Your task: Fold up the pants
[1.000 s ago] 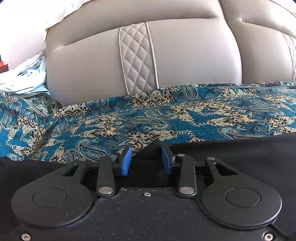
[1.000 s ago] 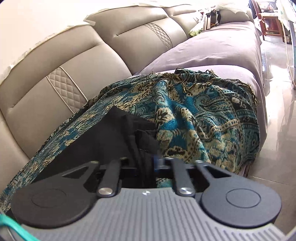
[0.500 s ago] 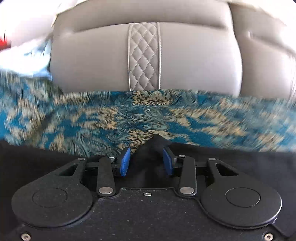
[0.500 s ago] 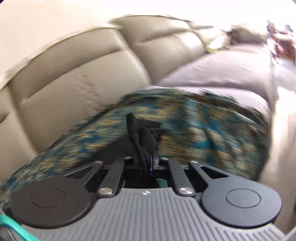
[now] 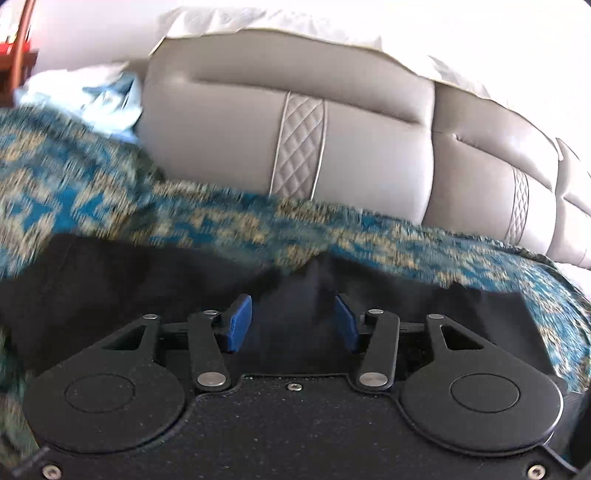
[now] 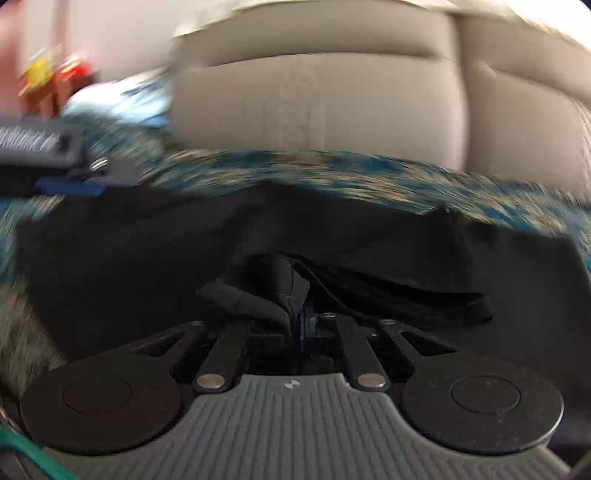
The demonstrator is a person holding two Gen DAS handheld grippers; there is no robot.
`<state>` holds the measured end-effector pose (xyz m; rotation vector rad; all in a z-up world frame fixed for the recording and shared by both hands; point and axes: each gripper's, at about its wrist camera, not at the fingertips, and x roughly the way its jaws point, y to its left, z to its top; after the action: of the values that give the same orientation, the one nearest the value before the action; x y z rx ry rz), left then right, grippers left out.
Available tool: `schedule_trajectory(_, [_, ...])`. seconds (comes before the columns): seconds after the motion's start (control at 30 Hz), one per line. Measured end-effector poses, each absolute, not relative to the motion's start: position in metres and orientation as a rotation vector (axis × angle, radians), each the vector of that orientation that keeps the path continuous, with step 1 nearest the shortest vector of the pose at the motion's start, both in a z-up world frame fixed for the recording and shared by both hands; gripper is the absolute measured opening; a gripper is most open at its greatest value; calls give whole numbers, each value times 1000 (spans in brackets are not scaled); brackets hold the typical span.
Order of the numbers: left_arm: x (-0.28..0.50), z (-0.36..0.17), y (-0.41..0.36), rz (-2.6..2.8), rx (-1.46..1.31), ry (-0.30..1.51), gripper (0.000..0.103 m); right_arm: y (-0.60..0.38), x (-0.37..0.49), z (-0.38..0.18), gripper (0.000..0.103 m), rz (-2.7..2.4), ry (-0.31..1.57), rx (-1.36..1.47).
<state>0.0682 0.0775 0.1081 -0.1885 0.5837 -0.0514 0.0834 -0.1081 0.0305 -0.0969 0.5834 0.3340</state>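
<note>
Pants of black fabric [image 6: 147, 258] lie on the teal paisley throw [image 5: 92, 199], right gripper [image 6: 295, 325] clamped on a bunched end, left gripper [image 5: 291, 325] parted around a peak; next, probably carrying the fold across.

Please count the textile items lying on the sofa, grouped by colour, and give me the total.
Black: 1, the pants
Blue-and-tan patterned: 1, the throw under the pants
Pale blue-white: 1, the crumpled cloth at the far left
White: 1, the cover on the sofa back
Total: 4
</note>
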Motion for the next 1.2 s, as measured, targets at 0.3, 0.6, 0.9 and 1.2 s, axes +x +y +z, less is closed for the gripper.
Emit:
schedule_trajectory(0.3, [37,85,79,-86,-248,644,49,-105,58,31,66,466,570,-118])
schedule_trajectory(0.6, [36,71,32,-197,-195,695,64,-135,11,28,76,451,567,-125])
schedule_trajectory(0.9, [48,46,-1,-218,-158,731,49,-208,17,50,76,218,562,46])
schedule_trajectory(1.2, [46,43,-3,-197,-121,698,18,-223,118,49,56,234,667,266])
